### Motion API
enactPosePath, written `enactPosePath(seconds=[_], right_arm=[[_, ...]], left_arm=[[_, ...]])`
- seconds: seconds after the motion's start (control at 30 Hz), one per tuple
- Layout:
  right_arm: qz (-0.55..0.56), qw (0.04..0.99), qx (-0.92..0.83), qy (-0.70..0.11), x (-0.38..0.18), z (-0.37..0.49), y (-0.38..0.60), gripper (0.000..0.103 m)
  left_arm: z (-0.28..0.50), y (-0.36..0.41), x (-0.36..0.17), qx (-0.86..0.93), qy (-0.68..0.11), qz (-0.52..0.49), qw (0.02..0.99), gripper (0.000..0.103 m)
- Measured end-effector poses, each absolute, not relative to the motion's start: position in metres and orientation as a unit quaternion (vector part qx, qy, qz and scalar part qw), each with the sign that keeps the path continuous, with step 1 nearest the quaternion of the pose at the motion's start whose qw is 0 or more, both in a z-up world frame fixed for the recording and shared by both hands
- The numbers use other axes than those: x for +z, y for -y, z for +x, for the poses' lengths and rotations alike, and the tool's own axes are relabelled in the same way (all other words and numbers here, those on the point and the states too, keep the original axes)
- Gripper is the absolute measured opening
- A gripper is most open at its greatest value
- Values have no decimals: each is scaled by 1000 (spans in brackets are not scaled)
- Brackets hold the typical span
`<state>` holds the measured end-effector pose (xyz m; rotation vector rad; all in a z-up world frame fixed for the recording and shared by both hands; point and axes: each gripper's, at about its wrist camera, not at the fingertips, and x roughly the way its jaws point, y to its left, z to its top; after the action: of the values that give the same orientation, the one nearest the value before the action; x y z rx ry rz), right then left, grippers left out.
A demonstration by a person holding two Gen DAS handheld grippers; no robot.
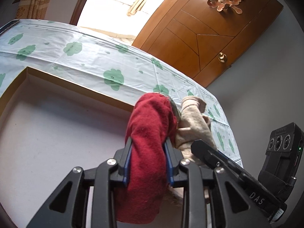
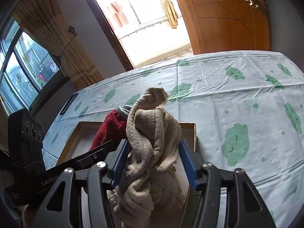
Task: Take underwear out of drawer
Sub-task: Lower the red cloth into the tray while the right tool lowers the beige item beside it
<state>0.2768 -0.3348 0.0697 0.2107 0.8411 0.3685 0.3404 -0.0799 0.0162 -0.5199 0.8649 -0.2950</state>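
My left gripper (image 1: 148,150) is shut on a red piece of underwear (image 1: 150,133) and holds it up above the shallow cardboard drawer (image 1: 76,84), whose white floor looks bare. My right gripper (image 2: 153,148) is shut on a bunched beige piece of underwear (image 2: 152,133), held up over the drawer's right end (image 2: 191,126). The beige piece (image 1: 193,121) shows just right of the red one in the left wrist view. The red piece (image 2: 110,129) shows left of the beige one in the right wrist view. The two garments hang close together.
The drawer lies on a table with a pale cloth printed with green clouds (image 2: 237,102). A dark phone-like object (image 2: 68,103) lies at the far left edge. A wooden door (image 1: 199,43) and an open doorway stand behind. A curtained window (image 2: 24,72) is at left.
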Motion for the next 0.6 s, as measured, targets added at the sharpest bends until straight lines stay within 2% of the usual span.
enactPosePath(seconds=[0.07, 0.13, 0.23, 0.6], right_arm=[[98, 894, 185, -397, 70, 272, 336, 70], [91, 896, 183, -393, 72, 265, 338, 72], [100, 900, 184, -383, 74, 255, 345, 75], [123, 906, 196, -356, 85, 225, 353, 79]], left_arm=[[338, 81, 19, -137, -412, -245, 867, 35], [333, 79, 21, -134, -411, -256, 865, 50], [325, 73, 24, -133, -403, -268, 865, 59], [301, 67, 30, -152, -387, -259, 872, 60]])
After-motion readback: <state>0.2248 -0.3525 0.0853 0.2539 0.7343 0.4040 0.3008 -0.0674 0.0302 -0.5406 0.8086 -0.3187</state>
